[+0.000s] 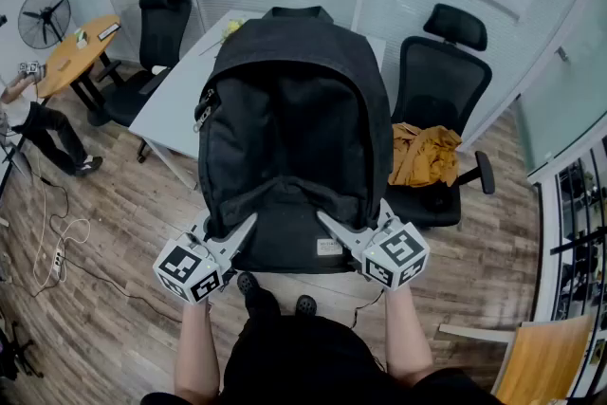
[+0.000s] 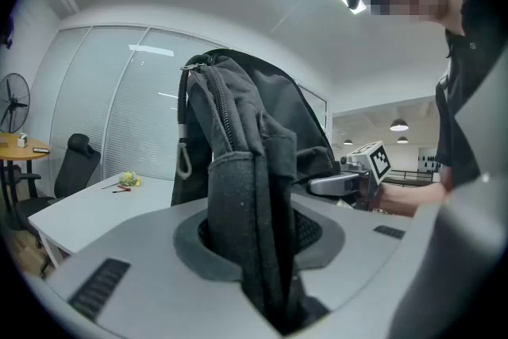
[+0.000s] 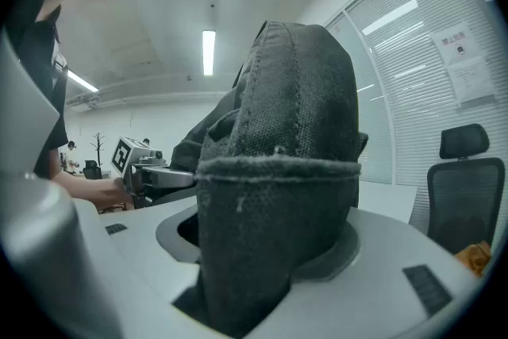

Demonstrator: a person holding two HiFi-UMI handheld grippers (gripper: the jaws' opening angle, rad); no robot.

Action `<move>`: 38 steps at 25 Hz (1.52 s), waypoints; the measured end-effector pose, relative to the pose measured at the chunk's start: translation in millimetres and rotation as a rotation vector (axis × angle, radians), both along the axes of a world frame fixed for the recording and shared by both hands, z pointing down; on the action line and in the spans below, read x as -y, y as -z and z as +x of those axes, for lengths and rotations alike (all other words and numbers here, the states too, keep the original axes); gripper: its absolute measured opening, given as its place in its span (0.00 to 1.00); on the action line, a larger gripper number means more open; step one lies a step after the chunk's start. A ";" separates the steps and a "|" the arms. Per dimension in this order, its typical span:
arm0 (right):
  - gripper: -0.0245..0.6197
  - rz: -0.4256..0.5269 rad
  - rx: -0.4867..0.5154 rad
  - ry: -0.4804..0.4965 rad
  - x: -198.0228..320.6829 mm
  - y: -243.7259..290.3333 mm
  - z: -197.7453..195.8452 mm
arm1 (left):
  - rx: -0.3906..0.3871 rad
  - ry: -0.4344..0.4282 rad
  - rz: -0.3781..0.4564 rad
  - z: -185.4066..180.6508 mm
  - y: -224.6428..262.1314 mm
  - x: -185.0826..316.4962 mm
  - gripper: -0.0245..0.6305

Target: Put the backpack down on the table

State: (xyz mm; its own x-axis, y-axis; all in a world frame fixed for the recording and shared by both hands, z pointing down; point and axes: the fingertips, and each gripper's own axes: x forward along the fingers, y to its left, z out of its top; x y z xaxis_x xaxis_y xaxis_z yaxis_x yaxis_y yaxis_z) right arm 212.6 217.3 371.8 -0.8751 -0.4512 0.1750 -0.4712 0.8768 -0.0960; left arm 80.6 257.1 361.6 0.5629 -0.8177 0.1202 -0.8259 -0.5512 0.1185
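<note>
A black backpack (image 1: pixel 289 119) hangs upright in the air in front of me, held at its lower edge by both grippers. My left gripper (image 1: pixel 245 230) is shut on a fold of its dark fabric (image 2: pixel 254 234) at the lower left. My right gripper (image 1: pixel 330 225) is shut on a padded mesh strap (image 3: pixel 270 234) at the lower right. The white table (image 1: pixel 171 95) lies just beyond and partly behind the bag. From the left gripper view the right gripper (image 2: pixel 359 175) shows past the bag; from the right gripper view the left gripper (image 3: pixel 147 169) shows likewise.
A black office chair (image 1: pixel 441 100) with an orange garment (image 1: pixel 424 156) stands right of the table, another chair (image 1: pixel 156 33) at its far left. A round wooden table (image 1: pixel 76 52), a fan (image 1: pixel 44 17) and a person (image 1: pixel 38 128) are at far left. Cables (image 1: pixel 57 242) lie on the floor.
</note>
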 end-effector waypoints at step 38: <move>0.44 -0.081 -0.027 -0.030 -11.5 -17.7 -46.1 | -0.043 -0.017 -0.057 -49.0 -21.1 -9.5 0.21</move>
State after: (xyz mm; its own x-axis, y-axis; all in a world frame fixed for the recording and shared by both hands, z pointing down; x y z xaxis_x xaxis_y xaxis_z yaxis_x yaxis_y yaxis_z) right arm 166.6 228.8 389.5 -0.8558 -0.4606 0.2353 -0.5006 0.8521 -0.1526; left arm 31.6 266.6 382.7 0.5825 -0.8004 0.1419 -0.8099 -0.5566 0.1851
